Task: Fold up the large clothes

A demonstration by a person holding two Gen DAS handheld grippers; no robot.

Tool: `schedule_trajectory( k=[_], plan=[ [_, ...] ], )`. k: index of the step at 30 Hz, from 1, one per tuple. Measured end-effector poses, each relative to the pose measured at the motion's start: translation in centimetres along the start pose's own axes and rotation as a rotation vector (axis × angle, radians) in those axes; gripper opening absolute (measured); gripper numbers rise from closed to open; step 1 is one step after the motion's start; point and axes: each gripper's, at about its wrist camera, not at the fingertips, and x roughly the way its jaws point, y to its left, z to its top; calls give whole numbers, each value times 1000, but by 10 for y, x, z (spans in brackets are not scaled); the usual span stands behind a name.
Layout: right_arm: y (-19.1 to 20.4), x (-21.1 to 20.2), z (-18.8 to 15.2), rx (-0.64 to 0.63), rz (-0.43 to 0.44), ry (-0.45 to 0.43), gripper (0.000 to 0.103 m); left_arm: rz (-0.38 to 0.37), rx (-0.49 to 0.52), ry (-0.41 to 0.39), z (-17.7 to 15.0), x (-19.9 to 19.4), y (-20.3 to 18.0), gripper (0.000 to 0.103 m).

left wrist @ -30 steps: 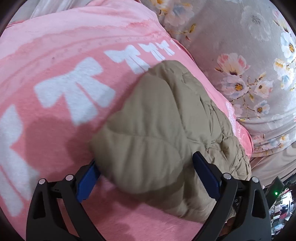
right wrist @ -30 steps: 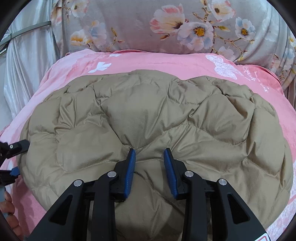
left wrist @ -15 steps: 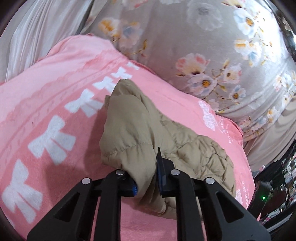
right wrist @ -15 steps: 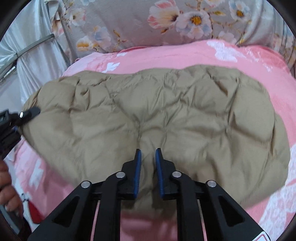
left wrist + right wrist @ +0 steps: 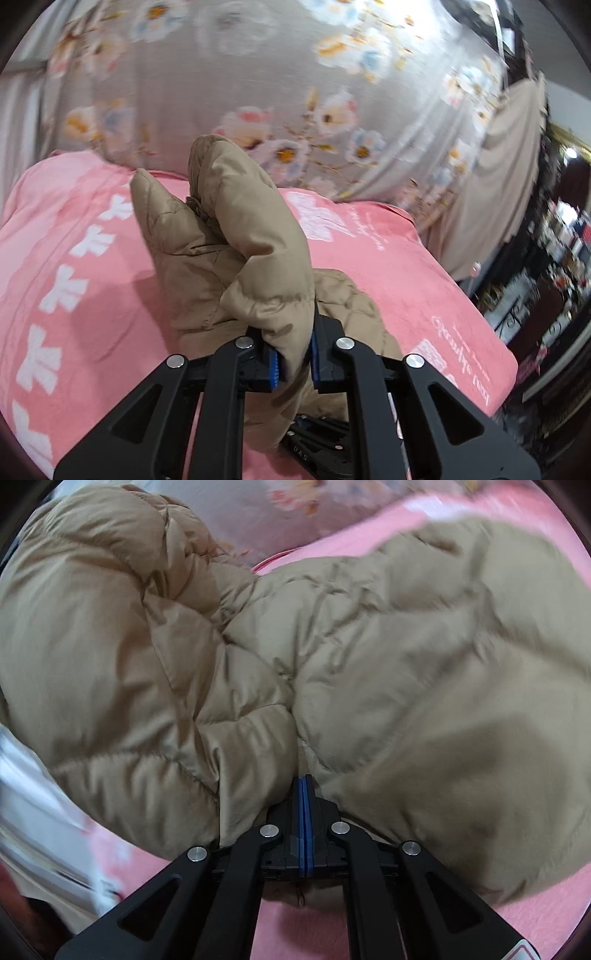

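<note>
Tan quilted jacket (image 5: pixel 236 236): lay bunched on the pink blanket (image 5: pixel 74 266), one fold raised. Left gripper (image 5: pixel 293 360) was clamped on that fold. Right gripper (image 5: pixel 303 805) was pinched tight on the jacket's near edge.

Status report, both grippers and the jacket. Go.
Left gripper shut on tan puffer jacket, edge lifted off pink blanket. Right gripper pads together, pinching jacket fabric. Nothing in the way.

Left claw (image 5: pixel 293 360), black arms, blue pads, silver screws, faint lettering, perhaps "DAS"
</note>
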Motion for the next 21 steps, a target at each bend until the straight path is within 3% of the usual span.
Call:
schedule_trajectory(
  k=[2, 7, 12, 16, 21],
  plan=[
    [-10, -20, -3, 47, 11, -34, 5, -21, 54, 24, 2, 16, -21, 11],
    [-20, -78, -16, -23, -194, -95, 5, -82, 114, 110, -5, 53, -58, 11],
    [-53, -123, -21, 43, -356, -111, 5, -127, 122, 249, -26, 109, -89, 11],
    [-74, -147, -18, 97, -459, -154, 5, -111, 109, 353, -57, 153, -104, 10],
    [-85, -166, -13, 107, -499, -202, 6, -100, 92, 418, -79, 179, -114, 10]
  ],
)
